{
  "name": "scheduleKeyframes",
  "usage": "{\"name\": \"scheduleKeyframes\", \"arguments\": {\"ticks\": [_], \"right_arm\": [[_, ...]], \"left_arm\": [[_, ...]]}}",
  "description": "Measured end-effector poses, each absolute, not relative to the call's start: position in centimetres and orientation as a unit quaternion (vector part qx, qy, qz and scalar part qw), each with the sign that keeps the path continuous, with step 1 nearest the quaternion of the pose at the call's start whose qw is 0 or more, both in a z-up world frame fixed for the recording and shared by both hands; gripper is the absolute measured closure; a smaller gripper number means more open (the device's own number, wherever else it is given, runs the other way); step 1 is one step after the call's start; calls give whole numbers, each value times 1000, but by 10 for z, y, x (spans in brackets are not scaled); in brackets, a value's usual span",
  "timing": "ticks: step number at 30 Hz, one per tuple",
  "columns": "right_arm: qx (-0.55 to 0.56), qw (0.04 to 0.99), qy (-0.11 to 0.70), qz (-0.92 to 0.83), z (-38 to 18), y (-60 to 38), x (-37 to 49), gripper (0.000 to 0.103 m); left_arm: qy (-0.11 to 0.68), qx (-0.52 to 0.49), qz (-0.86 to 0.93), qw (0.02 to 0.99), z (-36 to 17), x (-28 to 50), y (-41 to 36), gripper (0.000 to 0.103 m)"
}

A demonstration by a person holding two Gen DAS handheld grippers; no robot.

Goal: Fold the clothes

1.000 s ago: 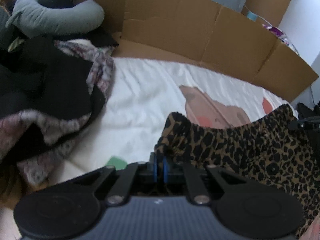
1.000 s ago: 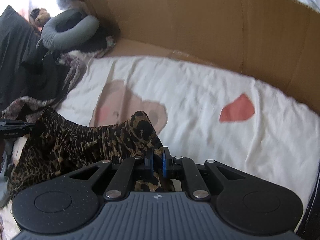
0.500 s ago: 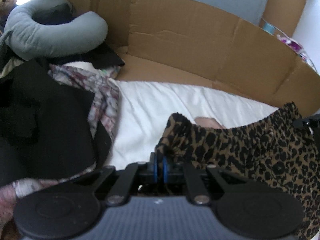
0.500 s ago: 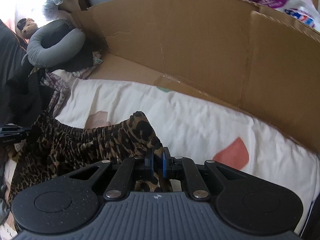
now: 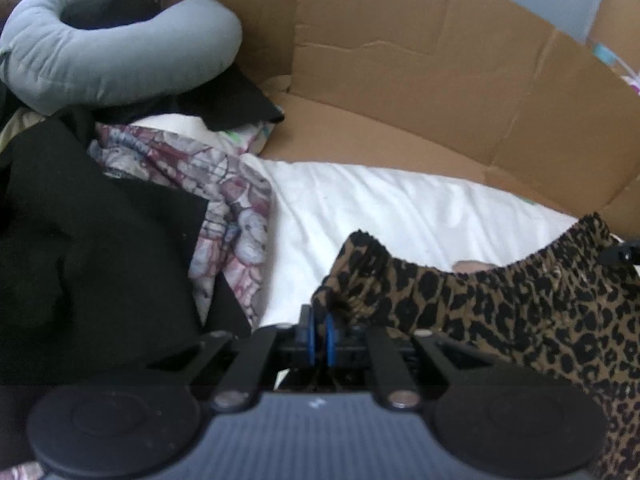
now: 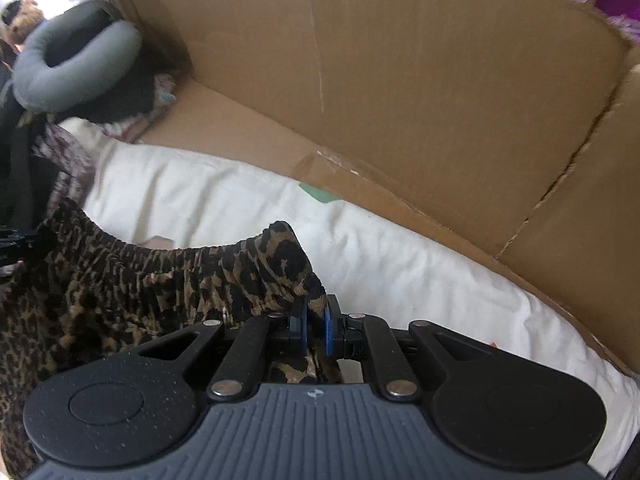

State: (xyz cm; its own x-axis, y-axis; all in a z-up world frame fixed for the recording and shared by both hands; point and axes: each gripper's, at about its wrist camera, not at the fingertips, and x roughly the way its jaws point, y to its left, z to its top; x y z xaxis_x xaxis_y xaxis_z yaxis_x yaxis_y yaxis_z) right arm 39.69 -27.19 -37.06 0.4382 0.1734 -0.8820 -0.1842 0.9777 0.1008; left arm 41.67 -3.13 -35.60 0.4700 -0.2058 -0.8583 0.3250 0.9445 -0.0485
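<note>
A: Starting at the upper left of the left wrist view, what is sitting there?

B: A grey neck pillow [image 5: 116,48] is curling on top of a pile of dark clothes [image 5: 92,248], with a floral patterned garment [image 5: 236,216] poking out along the pile's right edge. Behind them a cardboard wall [image 5: 420,72] is running across the top of the frame.

A: And toward the middle?

B: A white bed sheet [image 5: 392,216] is lying across the centre. At the bottom centre the left tool [image 5: 319,334] is pinching one corner of the leopard-print garment [image 5: 500,312], its blue pads pressed together on the gathered waistband. The cloth is stretching off to the lower right of that frame.

A: What is the right wrist view showing?

B: At its upper left the same neck pillow [image 6: 76,68] is lying by the cardboard. The leopard-print garment [image 6: 160,284] is filling the lower left, its elastic edge hanging in a shallow curve above the sheet [image 6: 400,264]. At the bottom centre the right tool [image 6: 315,330] is gripping the other waistband corner, pads closed on a fold of fabric. The cardboard wall [image 6: 420,92] is filling the upper right.
</note>
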Motion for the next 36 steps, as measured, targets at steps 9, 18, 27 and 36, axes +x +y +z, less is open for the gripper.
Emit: {"name": "scheduleKeyframes", "arguments": {"ticks": [9, 18, 27, 36], "right_arm": [[-20, 827, 549, 118, -398, -269, 412, 84], [18, 841, 522, 139, -354, -304, 371, 42], [40, 846, 514, 136, -327, -346, 288, 42], [58, 859, 499, 97, -316, -377, 218, 43]], "left_arm": [[495, 105, -146, 850, -361, 421, -37, 68], [467, 97, -176, 861, -312, 387, -13, 46], [467, 40, -159, 869, -291, 333, 35, 44], [465, 16, -99, 880, -278, 282, 82, 53]]}}
